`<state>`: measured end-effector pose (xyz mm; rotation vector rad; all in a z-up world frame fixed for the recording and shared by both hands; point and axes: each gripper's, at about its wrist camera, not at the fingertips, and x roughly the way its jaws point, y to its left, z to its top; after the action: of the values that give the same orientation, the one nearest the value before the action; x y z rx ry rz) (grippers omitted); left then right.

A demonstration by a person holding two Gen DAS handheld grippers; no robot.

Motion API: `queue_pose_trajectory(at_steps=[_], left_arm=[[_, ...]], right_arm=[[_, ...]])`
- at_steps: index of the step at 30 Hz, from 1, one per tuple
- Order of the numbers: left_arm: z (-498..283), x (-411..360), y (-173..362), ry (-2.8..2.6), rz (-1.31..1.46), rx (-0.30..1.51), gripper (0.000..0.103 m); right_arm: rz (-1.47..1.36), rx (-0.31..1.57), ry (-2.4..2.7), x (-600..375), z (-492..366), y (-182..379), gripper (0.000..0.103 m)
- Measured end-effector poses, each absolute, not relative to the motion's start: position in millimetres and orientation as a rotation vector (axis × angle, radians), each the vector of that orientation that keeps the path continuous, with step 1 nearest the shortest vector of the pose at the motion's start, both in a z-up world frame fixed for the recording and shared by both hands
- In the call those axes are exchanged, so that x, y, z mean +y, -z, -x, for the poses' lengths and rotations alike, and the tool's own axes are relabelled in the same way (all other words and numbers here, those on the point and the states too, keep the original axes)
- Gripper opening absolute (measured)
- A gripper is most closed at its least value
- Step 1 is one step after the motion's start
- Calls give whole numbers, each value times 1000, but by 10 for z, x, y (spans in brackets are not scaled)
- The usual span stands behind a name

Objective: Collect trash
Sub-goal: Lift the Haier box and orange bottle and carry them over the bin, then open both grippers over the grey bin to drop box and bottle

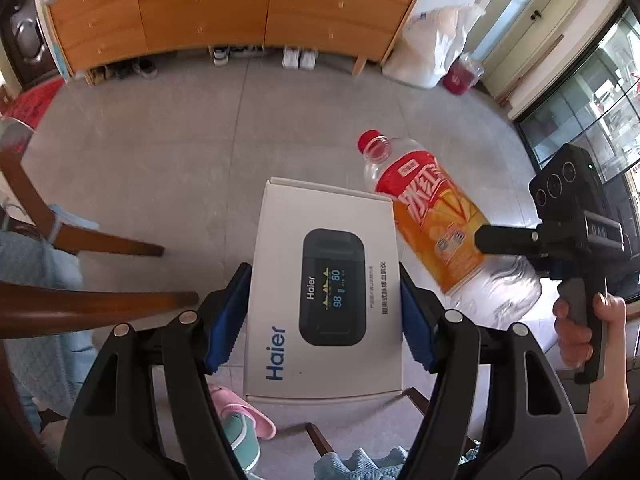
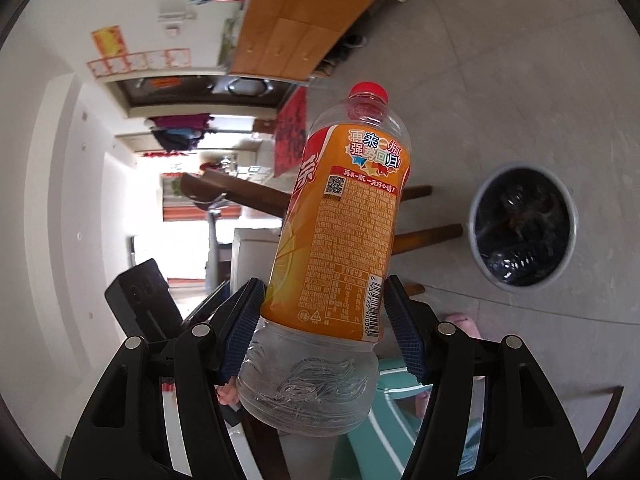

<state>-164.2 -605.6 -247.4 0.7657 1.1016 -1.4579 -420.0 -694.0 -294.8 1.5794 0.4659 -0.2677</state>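
My left gripper (image 1: pixel 322 314) is shut on a white Haier box (image 1: pixel 324 292) printed with a black oximeter, its blue pads pressing both long sides. The box hangs above the grey floor. My right gripper (image 2: pixel 322 326) is shut on an empty plastic bottle (image 2: pixel 340 224) with an orange label and a red cap, gripped low on the label. In the left wrist view that bottle (image 1: pixel 436 220) sits just right of the box, with the right gripper (image 1: pixel 492 240) and a hand (image 1: pixel 580 332) behind it. A grey trash bin (image 2: pixel 574 240) with a black liner stands on the floor to the right.
A wooden sideboard (image 1: pixel 236 12) lines the far wall with shoes (image 1: pixel 300 58) under it. White bags (image 1: pixel 432 52) lie in the corner. Brown chair legs (image 1: pixel 100 240) reach in from the left, and more chair legs (image 2: pixel 428 232) stand beside the bin. Pink and green slippers (image 1: pixel 240 424) lie below.
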Motion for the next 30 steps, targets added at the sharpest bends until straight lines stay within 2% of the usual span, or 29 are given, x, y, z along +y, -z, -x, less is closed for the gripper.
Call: queue_pose_trajectory(at_steps=[4, 17, 22, 23, 24, 25, 26, 27, 28, 30], left_arm=[[1694, -6231, 2914, 1471, -759, 1235, 66], [1612, -6406, 4352, 1344, -865, 1486, 66], [1603, -6554, 4663, 1323, -902, 1511, 66], [1615, -6601, 4724, 1310, -905, 1515, 68], [1646, -6683, 4796, 1298, -906, 1534, 76], [1648, -6729, 4872, 1290, -896, 1560, 90], [1664, -6774, 4943, 1272, -898, 1572, 93], [1704, -6811, 5017, 1255, -917, 1574, 94], [1713, -6825, 5079, 1247, -935, 1576, 94], [1725, -6818, 5125, 1225, -957, 1590, 94]], right_arm=[[-1640, 510, 284, -6952, 4185, 3422, 63], [-1819, 672, 345, -6883, 4029, 4850, 63], [-1892, 722, 369, -6892, 4026, 5205, 64], [-1916, 734, 387, -6903, 4048, 5283, 65], [-1917, 750, 412, -6924, 4067, 5338, 66], [-1911, 762, 436, -6948, 4088, 5369, 71], [-1915, 763, 460, -6968, 4116, 5398, 80], [-1935, 756, 497, -6992, 4175, 5448, 85], [-1956, 743, 506, -7005, 4211, 5480, 89], [-2011, 712, 513, -7025, 4290, 5516, 89]])
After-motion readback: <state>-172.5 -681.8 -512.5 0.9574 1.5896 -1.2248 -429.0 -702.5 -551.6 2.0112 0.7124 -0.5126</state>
